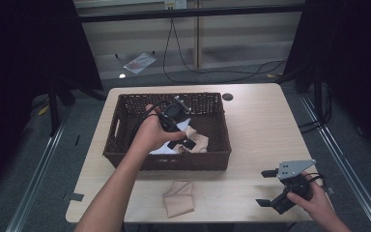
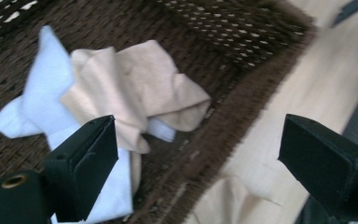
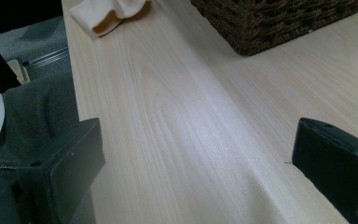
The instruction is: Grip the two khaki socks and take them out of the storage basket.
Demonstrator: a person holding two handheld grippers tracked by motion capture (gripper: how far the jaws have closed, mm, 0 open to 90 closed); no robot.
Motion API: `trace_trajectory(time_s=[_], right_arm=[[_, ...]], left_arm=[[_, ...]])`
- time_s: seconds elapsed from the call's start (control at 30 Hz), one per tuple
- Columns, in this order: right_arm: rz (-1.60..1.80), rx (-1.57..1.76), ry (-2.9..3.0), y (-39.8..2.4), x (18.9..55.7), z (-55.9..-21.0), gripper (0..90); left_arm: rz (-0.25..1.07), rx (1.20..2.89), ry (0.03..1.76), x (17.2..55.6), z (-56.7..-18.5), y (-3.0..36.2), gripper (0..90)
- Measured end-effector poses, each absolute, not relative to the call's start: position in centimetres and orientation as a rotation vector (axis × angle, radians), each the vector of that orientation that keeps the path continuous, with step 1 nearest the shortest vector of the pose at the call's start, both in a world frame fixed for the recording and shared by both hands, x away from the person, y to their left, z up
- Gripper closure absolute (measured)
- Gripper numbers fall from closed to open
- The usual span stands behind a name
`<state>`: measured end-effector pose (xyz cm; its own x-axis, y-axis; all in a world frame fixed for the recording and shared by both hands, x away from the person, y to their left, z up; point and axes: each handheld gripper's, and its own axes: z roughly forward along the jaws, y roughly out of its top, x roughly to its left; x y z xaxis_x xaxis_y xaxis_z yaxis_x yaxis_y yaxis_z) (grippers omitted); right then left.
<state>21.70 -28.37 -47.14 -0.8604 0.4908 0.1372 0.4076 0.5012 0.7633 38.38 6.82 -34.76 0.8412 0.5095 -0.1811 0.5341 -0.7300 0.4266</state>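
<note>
The high view is dim, its left and right edges sunk in black, with soft light on the pale surface. The left gripper view is smeared by motion blur. In the right gripper view the near jaws are soft, the wood evenly lit.

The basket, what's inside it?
Inside the basket lie a tan cloth and a white cloth partly under it. The left gripper hangs open above them, covering part of the basket's floor in the high view.
</note>
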Motion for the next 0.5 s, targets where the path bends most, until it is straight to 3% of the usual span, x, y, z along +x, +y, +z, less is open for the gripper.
trace_trajectory(time_s=[0.5], right_arm=[[1.301,0.79,2.635,-28.4,21.7,-47.1,2.1]], left_arm=[[-0.08,2.559,0.841,41.0,-37.9,5.3,11.3]])
